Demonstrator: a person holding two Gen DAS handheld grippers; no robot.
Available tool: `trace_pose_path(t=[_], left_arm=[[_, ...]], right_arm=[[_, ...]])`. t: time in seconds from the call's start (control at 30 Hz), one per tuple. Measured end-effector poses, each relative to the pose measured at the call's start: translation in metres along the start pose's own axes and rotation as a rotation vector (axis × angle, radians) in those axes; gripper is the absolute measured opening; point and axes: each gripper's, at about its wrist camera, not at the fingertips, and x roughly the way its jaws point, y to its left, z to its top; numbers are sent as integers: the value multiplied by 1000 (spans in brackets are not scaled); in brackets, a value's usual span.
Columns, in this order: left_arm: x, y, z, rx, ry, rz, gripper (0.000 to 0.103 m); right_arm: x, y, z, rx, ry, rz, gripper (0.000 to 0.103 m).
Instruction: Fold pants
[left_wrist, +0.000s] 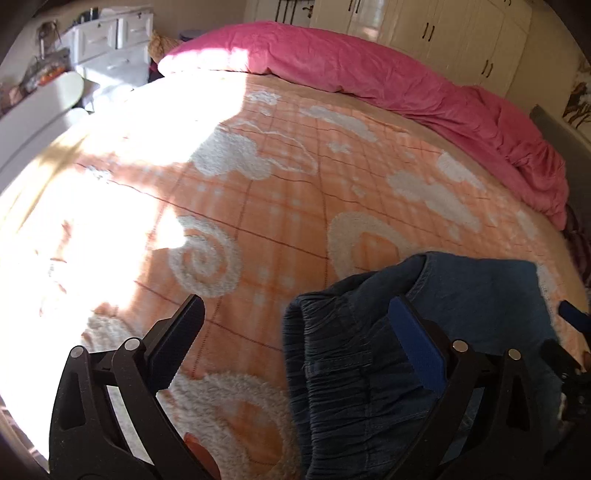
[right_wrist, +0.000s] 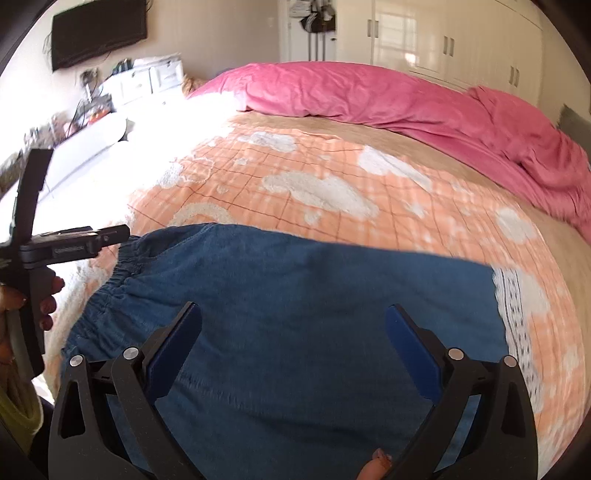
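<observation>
The left gripper (left_wrist: 297, 325) hangs with its fingers spread wide, gripping nothing; the gathered waistband of the pants (left_wrist: 369, 347) lies under its right finger, while its left finger is over the bare blanket (left_wrist: 258, 206). The right gripper (right_wrist: 293, 332) is likewise released, both fingers spread above the middle of the pants, which lie flat on the blanket, near its front edge.

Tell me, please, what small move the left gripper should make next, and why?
Probably shift the left gripper right and close on the elastic waistband. Its jaws stand open and empty, with only the right finger over the blue pants, which lie flat on the orange blanket. The right gripper also hovers open, holding nothing.
</observation>
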Motion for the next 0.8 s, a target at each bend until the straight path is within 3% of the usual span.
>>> trace_pose_path(t=[0.17,0.23,0.33,0.4,0.5,0.6,0.8], left_arm=[[21,1,-4,57,52,-9,93],[30,-3,-4,71,83,-56,84],[42,-13,-5,122,106,-48,68],[47,-16,-3,133,106,-44,51],[46,-15,0,120,109,-60,34],[36,-13,3,96,90,-108,27],[4,-26,4,172,-5,-86,26]], right_arm=[[39,4,26,-79,69,-5,99],[55,2,34,-94,97,-16,99],[76,-3,43,-97,136,-20,99],[88,-6,48,-110,154,-9,99],[100,-2,55,-146,175,7,99],[105,2,62,-194,178,21,99],[109,19,74,-327,171,80,98]])
